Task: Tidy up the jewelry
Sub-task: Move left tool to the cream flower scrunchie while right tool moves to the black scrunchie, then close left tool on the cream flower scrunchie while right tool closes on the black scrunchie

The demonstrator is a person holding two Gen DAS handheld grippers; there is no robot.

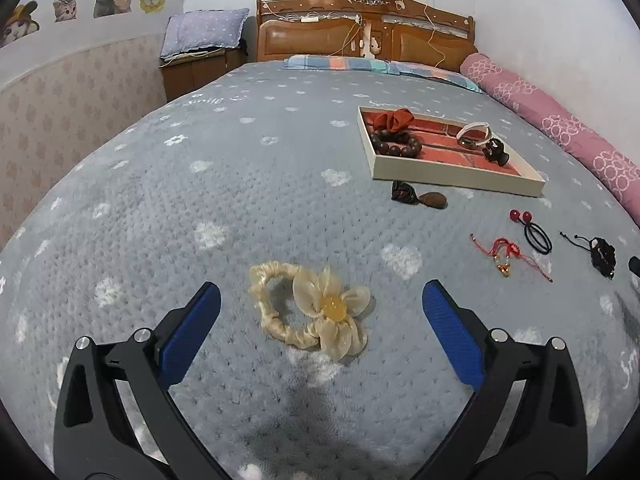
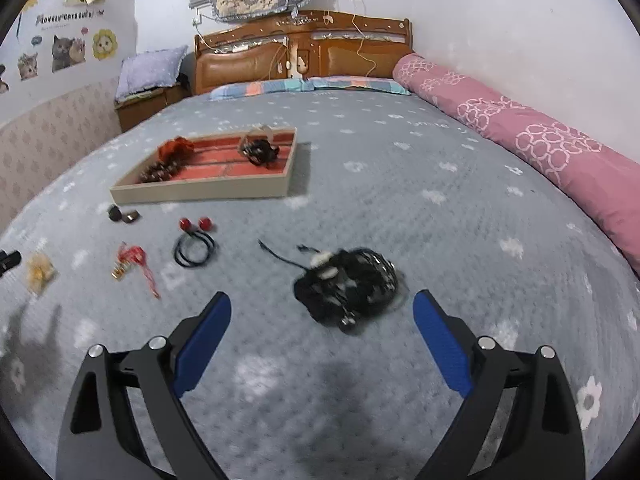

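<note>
Left wrist view: tray (image 1: 452, 174) holds wooden bead bracelet (image 1: 396, 145), bangle (image 1: 474, 135) — both hand-held grippers (image 1: 320, 312) (image 2: 322, 312) spread, empty.

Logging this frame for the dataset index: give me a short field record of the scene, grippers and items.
surface: grey flowered bedspread
left hand-held gripper: open, straddling the cream flower scrunchie, not touching it
right hand-held gripper: open, in front of the black bracelet bundle
tray: holds wooden bead bracelet, rust scrunchie, bangles, black clip
loose on bedspread: red-bead hair tie, red cord charm, small dark pieces near tray
blur: right wrist view slightly smeared
</note>
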